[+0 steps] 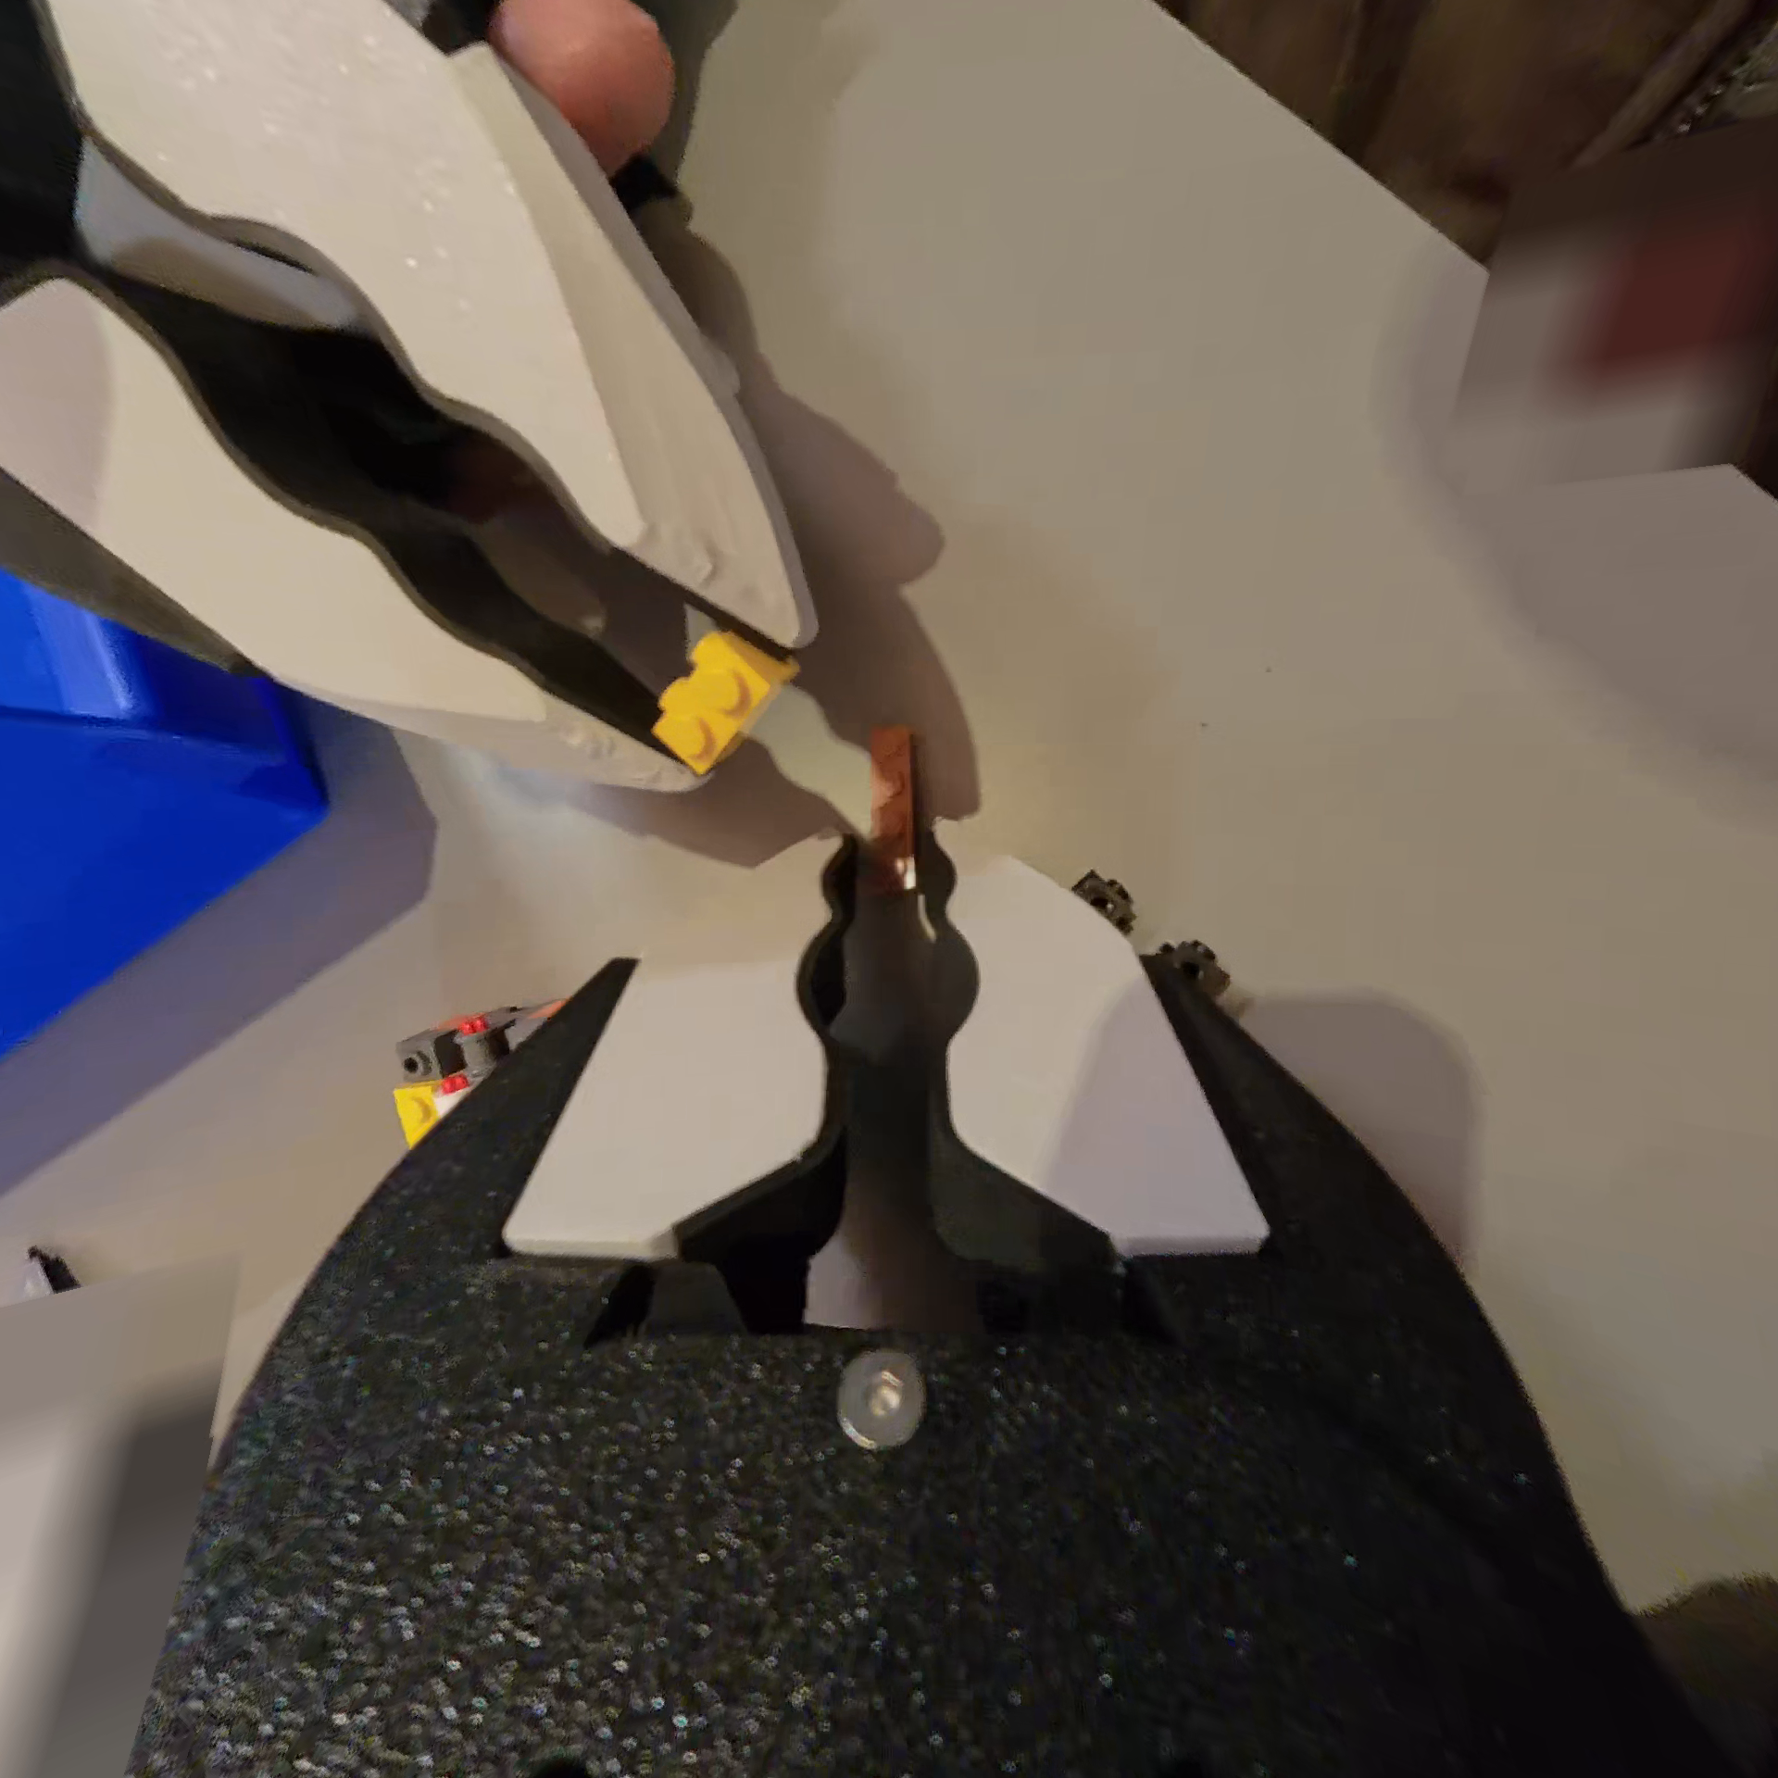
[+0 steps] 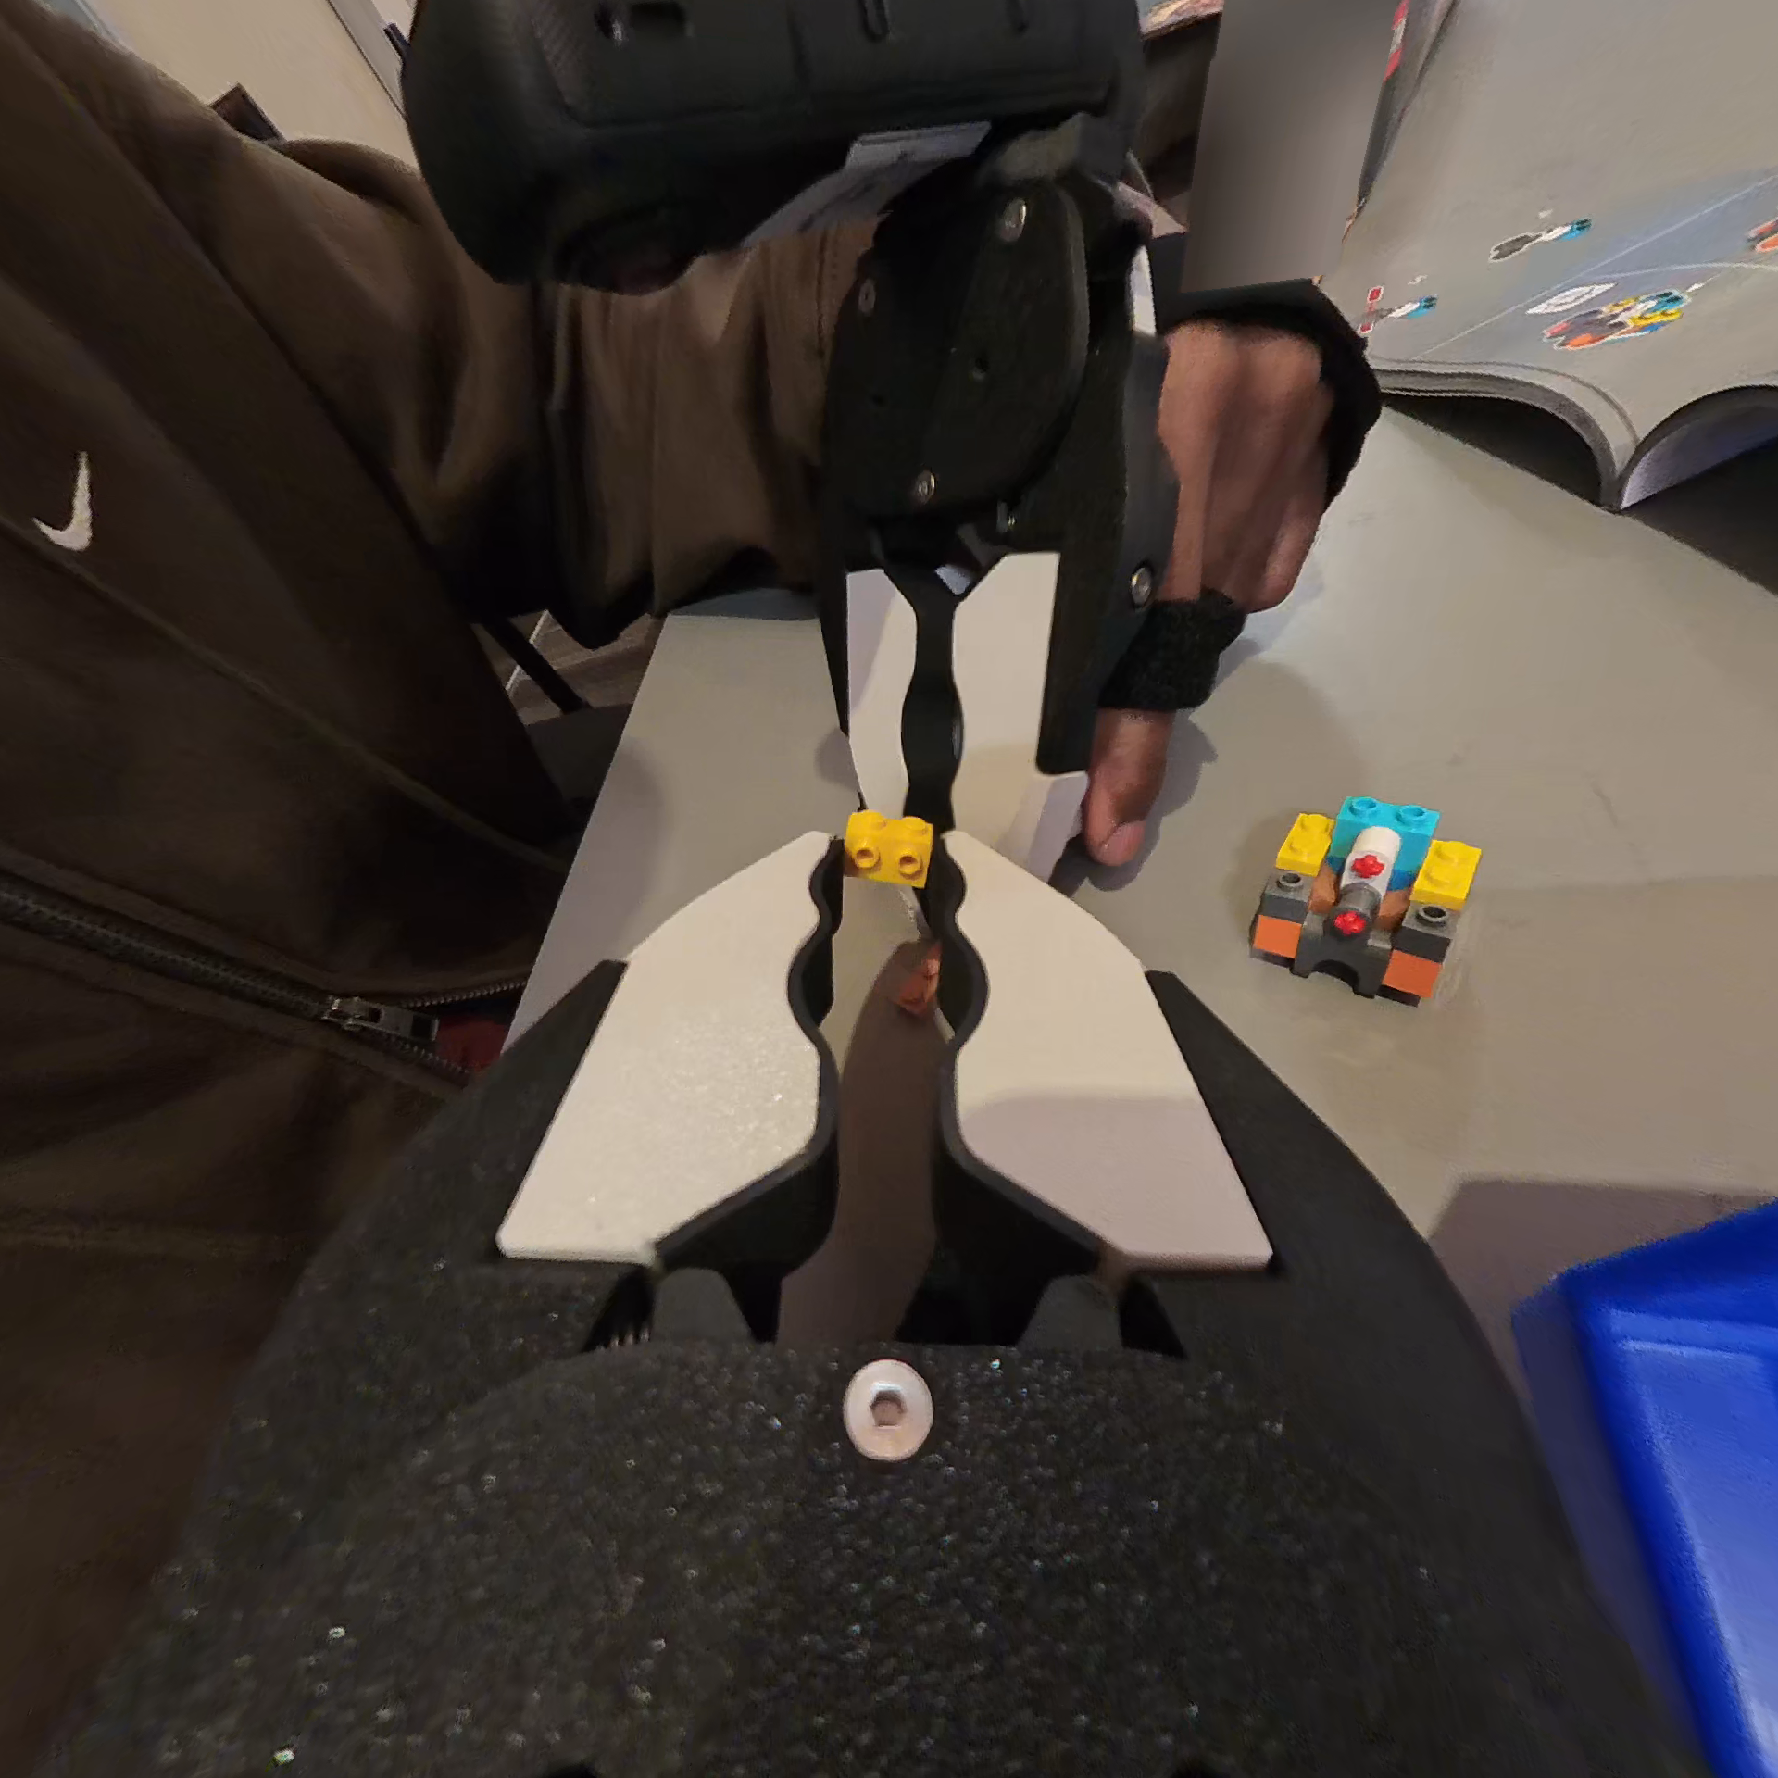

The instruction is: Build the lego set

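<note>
my left gripper (image 1: pixel 890 847) has its jaws pressed tight on a thin brown piece (image 1: pixel 892 808). the piece stands up on its edge and sticks out past my tips. in the right wrist view that same gripper (image 2: pixel 931 818) comes down from above, and the brown piece (image 2: pixel 919 977) shows low down between my right fingers, a bit blurry.

my right gripper (image 2: pixel 890 856) is pinching a small yellow brick (image 2: pixel 888 847) at the very tips. the brick has two round bumps on the side that faces the camera. in the left wrist view this gripper (image 1: pixel 726 717) comes in from the upper left, and the yellow brick (image 1: pixel 720 700) is near the brown piece but not touching it. both pieces are up in the air over the white table (image 1: pixel 1203 481).

the little lego model (image 2: pixel 1366 900) sits on the table to the right, well apart from both my grippers. it has a light blue top, yellow bricks on two sides, a grey and orange bottom, and red dots down the middle. in the left wrist view only a corner of it (image 1: pixel 462 1068) peeks out beside my left finger.

an open booklet (image 2: pixel 1578 317) lies at the far right of the table. a blue bin (image 2: pixel 1674 1443) is at the lower right. two small dark bits (image 1: pixel 1106 895) lie on the table by my left tip. the hand (image 2: pixel 1231 481) holding my left gripper has a brown sleeve (image 2: pixel 625 404).
</note>
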### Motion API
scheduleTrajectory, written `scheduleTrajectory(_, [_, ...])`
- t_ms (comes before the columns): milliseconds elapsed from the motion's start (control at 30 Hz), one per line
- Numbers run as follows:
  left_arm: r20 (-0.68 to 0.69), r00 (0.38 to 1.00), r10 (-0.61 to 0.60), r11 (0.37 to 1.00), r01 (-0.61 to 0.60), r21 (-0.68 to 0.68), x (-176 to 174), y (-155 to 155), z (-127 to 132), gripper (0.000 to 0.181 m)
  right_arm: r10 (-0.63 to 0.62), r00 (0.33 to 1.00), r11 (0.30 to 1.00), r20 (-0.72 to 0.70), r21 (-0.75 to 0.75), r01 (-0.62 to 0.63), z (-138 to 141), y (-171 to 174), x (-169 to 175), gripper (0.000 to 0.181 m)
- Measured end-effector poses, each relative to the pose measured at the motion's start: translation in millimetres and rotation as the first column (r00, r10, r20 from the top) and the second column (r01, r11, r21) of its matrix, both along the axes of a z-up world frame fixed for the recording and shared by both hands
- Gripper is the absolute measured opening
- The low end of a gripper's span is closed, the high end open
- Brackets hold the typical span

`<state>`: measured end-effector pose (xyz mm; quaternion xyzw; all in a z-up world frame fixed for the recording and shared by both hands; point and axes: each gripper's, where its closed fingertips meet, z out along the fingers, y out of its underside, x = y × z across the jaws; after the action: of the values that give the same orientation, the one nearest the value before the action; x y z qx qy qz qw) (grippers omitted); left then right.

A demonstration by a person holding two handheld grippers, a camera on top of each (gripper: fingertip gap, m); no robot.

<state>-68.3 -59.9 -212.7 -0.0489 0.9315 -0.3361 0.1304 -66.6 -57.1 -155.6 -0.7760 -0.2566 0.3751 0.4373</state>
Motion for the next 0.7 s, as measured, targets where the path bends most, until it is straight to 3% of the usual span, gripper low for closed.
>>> scheduleTrajectory(200, [0.083,0.992,0.1,0.987,-0.088,-0.133,0.0,7.3,27.8,0.028,-0.002,0.999,1.0,-0.046,0.002,0.002,5.1,0.6,2.7,0.017])
scheduleTrajectory(367, [0.289,0.913,0.287,0.943,-0.215,-0.255,15.1,11.6,61.0,0.027,0.01,0.99,0.999,-0.141,0.032,-0.006,18.0,0.4,3.0,0.017])
scheduleTrajectory(567, [0.486,0.829,0.276,0.96,-0.215,-0.179,22.0,2.2,69.2,0.026,0.069,0.969,0.997,-0.239,0.054,-0.057,30.2,-6.0,0.4,0.017])
scheduleTrajectory(700, [0.557,0.796,0.235,0.967,-0.132,-0.219,14.8,-3.8,84.5,0.026,0.115,0.963,0.993,-0.245,0.059,-0.104,31.1,-11.6,-4.2,0.017])
